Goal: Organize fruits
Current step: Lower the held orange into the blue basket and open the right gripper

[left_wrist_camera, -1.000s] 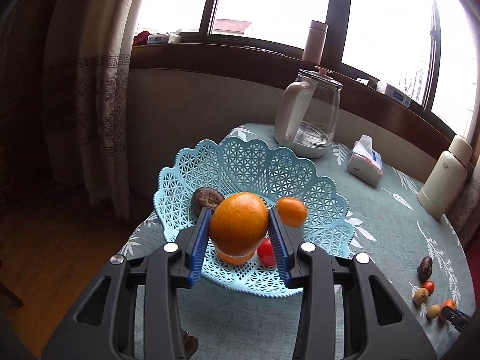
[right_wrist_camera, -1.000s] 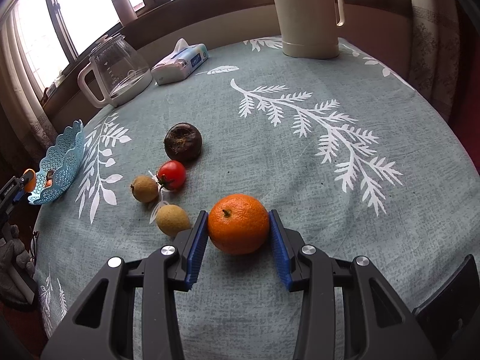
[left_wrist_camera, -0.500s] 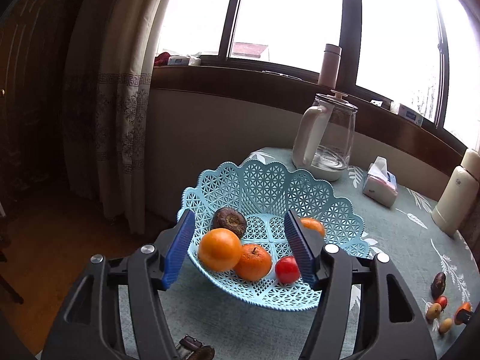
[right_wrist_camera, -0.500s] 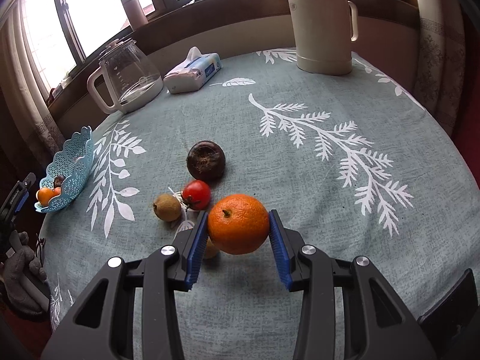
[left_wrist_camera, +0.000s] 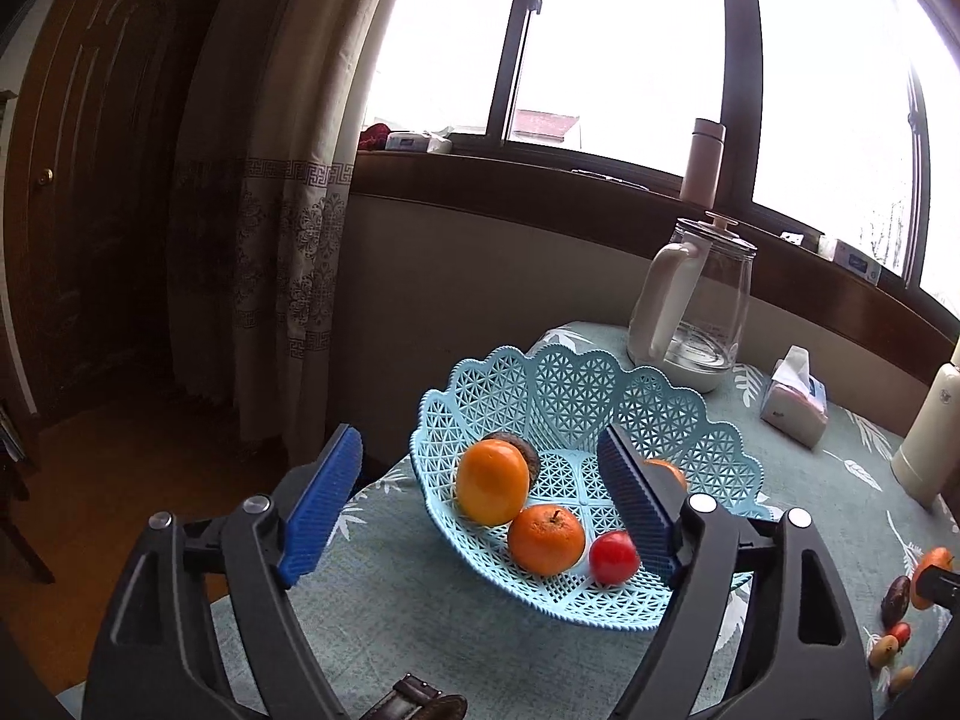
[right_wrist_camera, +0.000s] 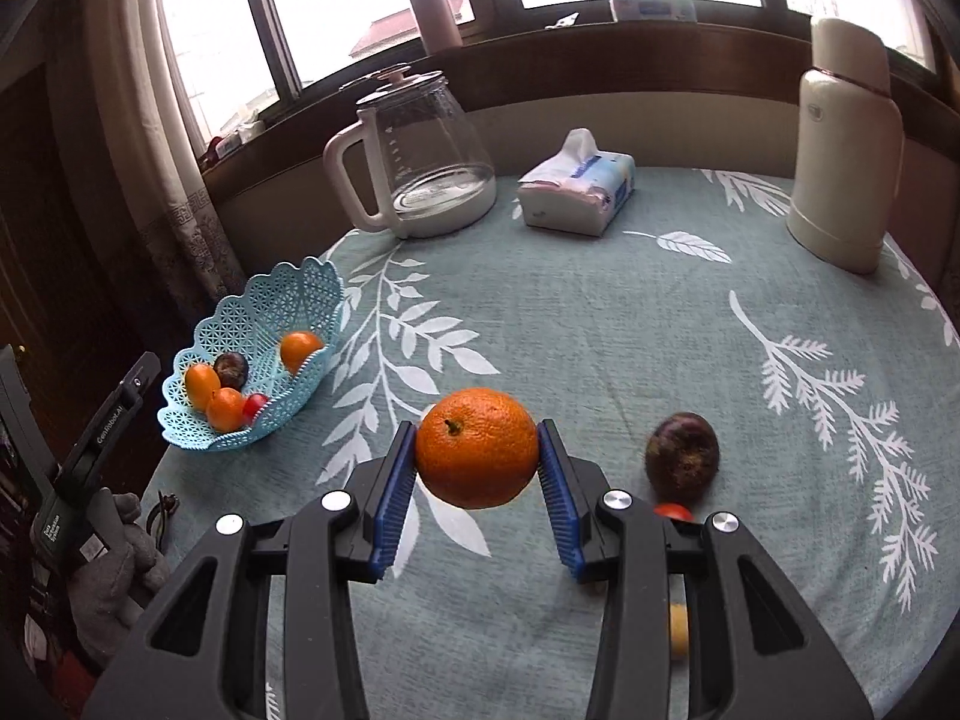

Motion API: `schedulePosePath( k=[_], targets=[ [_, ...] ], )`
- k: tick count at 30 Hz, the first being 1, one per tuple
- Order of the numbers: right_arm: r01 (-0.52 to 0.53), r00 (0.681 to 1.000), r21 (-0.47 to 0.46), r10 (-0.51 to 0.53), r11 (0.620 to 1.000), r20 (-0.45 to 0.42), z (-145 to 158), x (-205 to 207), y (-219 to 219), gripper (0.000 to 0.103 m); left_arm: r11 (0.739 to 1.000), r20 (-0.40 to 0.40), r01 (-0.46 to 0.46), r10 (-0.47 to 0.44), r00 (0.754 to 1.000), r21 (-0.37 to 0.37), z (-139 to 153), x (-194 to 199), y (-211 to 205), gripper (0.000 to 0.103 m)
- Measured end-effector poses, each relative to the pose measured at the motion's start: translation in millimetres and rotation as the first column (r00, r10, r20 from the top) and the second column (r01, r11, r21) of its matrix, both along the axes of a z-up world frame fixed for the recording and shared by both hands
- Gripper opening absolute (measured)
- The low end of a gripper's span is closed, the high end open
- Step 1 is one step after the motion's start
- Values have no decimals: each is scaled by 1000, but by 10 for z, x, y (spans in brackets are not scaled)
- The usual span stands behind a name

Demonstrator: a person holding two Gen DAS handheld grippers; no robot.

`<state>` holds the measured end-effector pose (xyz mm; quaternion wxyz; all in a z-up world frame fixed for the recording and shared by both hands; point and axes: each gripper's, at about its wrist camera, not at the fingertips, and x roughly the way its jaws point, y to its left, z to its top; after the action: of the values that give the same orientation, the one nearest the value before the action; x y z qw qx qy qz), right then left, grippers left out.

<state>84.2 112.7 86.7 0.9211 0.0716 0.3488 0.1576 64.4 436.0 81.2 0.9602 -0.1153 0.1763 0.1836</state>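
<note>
Left gripper [left_wrist_camera: 480,504] gapes wide, seemingly empty; right gripper [right_wrist_camera: 477,495] is clamped.

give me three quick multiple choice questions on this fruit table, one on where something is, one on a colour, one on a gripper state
1. Where does the basket sit relative to the glass kettle, in the right wrist view?
A. nearer the camera and to its left
B. behind it on the sill
C. right of the thermos

2. What colour is the basket?
A. red
B. light blue
C. black

3. What is the right gripper doing?
A. open and empty
B. shut on an orange
C. shut on a tomato

Answers: 1 A, the basket stands by the table edge, lower left of the kettle. 2 B, its lattice wall is light blue. 3 B, both blue fingers press the orange, held clear of the tablecloth.
</note>
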Motion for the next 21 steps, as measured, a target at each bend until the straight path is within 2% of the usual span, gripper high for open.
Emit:
schedulePosePath(
  k=[6,12,21],
  targets=[
    [-113,993,6,113,994,43,188,178,562,41,1000,2,0,0,1000,25,16,-4,-48,84],
    [-188,982,14,187,982,32,200,379,995,41,1000,6,-10,10,1000,24,18,1,-46,84],
    [-207,978,18,207,978,-16,49,606,1279,42,1000,3,-15,15,1000,15,11,20,-21,84]
  ],
)
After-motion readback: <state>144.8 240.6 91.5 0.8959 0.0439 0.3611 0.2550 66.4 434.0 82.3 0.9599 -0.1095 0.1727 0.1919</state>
